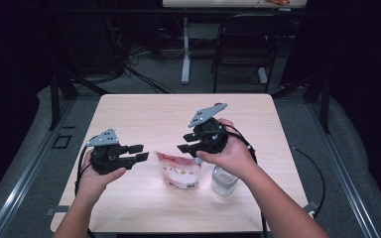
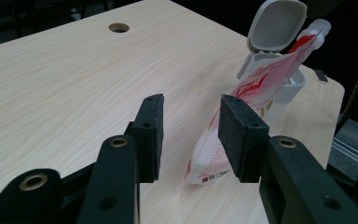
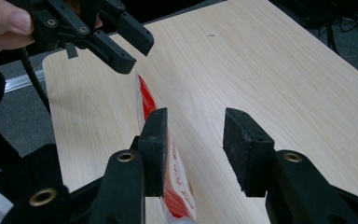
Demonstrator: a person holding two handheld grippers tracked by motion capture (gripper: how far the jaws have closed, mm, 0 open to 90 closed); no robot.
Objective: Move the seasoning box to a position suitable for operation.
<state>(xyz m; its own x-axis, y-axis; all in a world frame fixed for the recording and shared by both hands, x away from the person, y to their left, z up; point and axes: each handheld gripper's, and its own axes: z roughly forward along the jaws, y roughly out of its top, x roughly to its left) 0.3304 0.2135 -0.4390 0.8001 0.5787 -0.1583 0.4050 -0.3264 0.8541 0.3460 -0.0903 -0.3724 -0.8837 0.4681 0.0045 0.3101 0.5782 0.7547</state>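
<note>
Left gripper (image 1: 135, 152): jaws parted to a moderate gap and holding nothing; they point at the pouch from its left side, just short of it and off the worktop.
Right gripper (image 1: 191, 142): jaws likewise parted and holding nothing, raised above the pouch on its far right side; in the right gripper view the pouch's upper edge runs past the left jaw, whether touching or only in front of it I cannot tell.
Pouch (image 2: 242, 112): a red-and-white flexible refill pouch standing on its base near the front middle of the worktop, leaning over towards the container, with a white spout at its top corner.
Container (image 1: 224, 180): a small clear pot just right of the pouch, its white flip lid (image 2: 278, 24) open and standing up behind the pouch's spout.
Worktop (image 1: 144, 111): pale wood, bare beyond the pouch, with a round cable hole (image 2: 119, 27) far from the pouch.
How the pouch will likely handle: soft and light; thin film walls should buckle under a squeeze, and the glossy surface looks slippery. Standing on a narrow base and tilted, it may tip at a nudge.
Where to take hold: the stiffer sealed side seam or the top band by the spout looks safest. Pinching the belly could push contents towards the spout.
Risk: a push from the left could shove the pouch into the container.
</note>
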